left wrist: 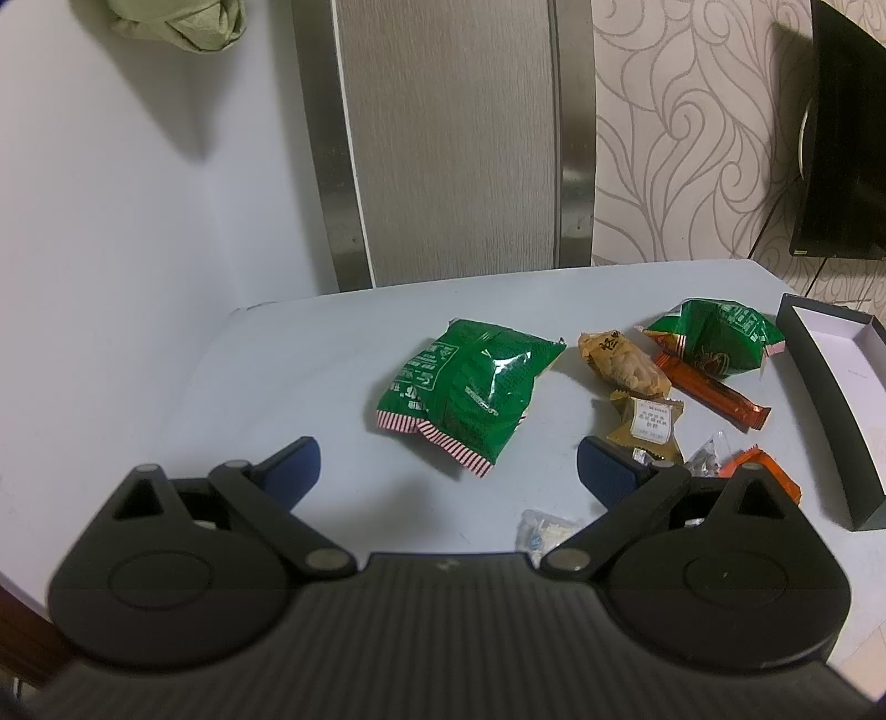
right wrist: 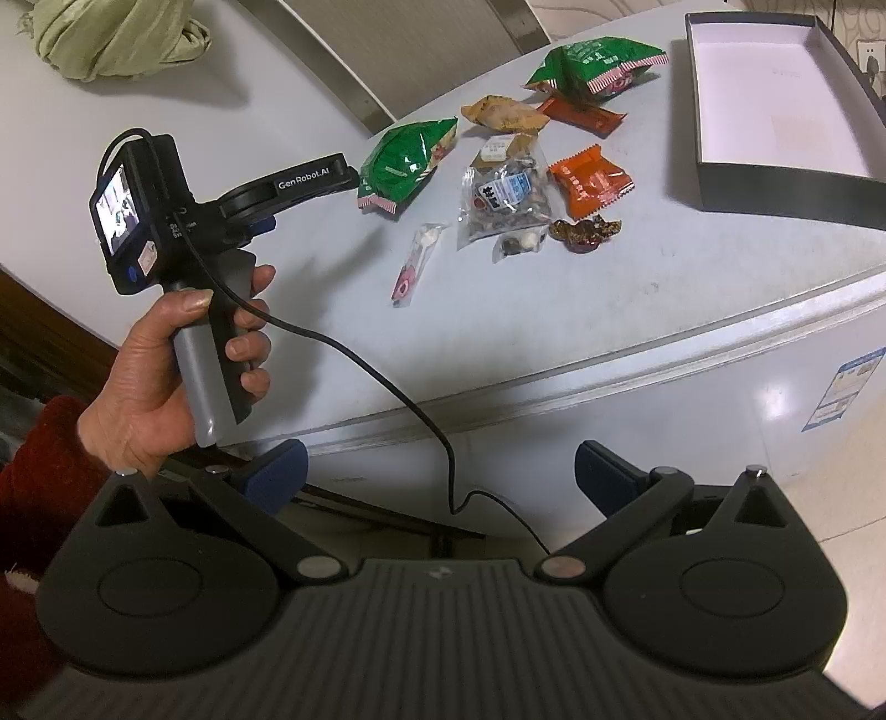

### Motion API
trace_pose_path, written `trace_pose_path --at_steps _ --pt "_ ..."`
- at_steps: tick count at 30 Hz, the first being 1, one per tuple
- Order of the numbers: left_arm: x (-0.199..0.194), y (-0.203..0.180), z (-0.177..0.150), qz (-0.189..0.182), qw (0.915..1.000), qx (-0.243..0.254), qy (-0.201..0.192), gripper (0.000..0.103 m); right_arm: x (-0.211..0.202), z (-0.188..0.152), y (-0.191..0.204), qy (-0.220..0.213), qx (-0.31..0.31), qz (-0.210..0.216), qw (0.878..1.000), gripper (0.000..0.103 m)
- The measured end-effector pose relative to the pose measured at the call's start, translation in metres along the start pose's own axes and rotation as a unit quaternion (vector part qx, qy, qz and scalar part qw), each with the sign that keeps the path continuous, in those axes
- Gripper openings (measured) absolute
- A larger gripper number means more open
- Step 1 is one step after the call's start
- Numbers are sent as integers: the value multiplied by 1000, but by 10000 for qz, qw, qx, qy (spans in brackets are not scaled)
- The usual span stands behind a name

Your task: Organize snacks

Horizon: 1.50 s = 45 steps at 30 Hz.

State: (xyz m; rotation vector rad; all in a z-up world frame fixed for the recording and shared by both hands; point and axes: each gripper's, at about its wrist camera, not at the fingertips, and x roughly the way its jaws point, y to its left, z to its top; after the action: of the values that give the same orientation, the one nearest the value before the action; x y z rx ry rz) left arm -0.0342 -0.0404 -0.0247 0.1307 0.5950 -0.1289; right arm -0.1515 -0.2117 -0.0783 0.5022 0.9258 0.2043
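Note:
Several snack packets lie on a white table (left wrist: 277, 360). A large green bag (left wrist: 470, 387) lies just ahead of my left gripper (left wrist: 448, 476), which is open and empty above the table. A second green bag (left wrist: 720, 338), a yellow packet (left wrist: 620, 360), an orange bar (left wrist: 714, 396) and a small gold packet (left wrist: 648, 423) lie to the right. My right gripper (right wrist: 440, 476) is open and empty, held back off the table's front edge. From there I see the near green bag (right wrist: 404, 160), a clear packet (right wrist: 506, 199), an orange packet (right wrist: 590, 180) and the left gripper (right wrist: 260, 219) in a hand.
An open black box (right wrist: 775, 188) with a white inside stands at the table's right end, also in the left wrist view (left wrist: 830, 410). A green cloth bundle (right wrist: 116, 36) lies at the far left. A chair back (left wrist: 454, 138) stands behind the table. A cable (right wrist: 398, 387) hangs from the left gripper.

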Motion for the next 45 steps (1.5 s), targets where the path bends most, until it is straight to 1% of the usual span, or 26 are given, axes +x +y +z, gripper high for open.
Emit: trace_pose_path --at_steps 10,19,22,26,29,31,33,35,38,40,41,42,43,45 --pt "0 -1 2 7 10000 -46 8 101 -4 3 0 -71 -54 73 9999 103" --pt "-1 -3 -7 -27 10000 -49 49 101 -4 4 2 -67 -110 118 9998 103" --pt "-3 -4 -18 -63 9999 -14 80 101 -5 3 2 -98 -126 117 9998 103" --pt "-11 -10 -47 -220 9994 247 71 101 -7 3 1 -133 -127 100 9998 103" --pt "-12 -21 -73 -264 9980 534 207 101 -8 3 -1 -153 -105 114 9998 103" --pt "-9 -28 -83 -241 9968 688 314 101 -9 2 -4 -163 -61 110 9998 103" --pt "-7 -34 -88 -280 9957 826 307 101 -9 2 -6 -162 -48 110 9998 103" --pt "-6 -35 -89 -332 9954 886 176 101 -9 3 -4 -155 -112 97 9998 103" --pt "1 -34 -89 -487 9952 843 101 100 -10 1 -1 -140 -270 90 9995 103" --pt "10 -33 -88 -542 9957 739 157 93 -11 1 1 -146 -393 60 9991 103" --pt "15 -32 -87 -578 9958 681 219 84 -12 1 1 -160 -442 48 9989 103" --pt "21 -32 -85 -620 9956 634 291 80 -13 1 1 -177 -477 41 9987 103" --pt "26 -32 -83 -670 9953 596 356 78 -15 1 1 -198 -518 31 9985 103" --pt "33 -31 -78 -667 9957 544 330 80 -17 2 1 -222 -597 9 9980 103"
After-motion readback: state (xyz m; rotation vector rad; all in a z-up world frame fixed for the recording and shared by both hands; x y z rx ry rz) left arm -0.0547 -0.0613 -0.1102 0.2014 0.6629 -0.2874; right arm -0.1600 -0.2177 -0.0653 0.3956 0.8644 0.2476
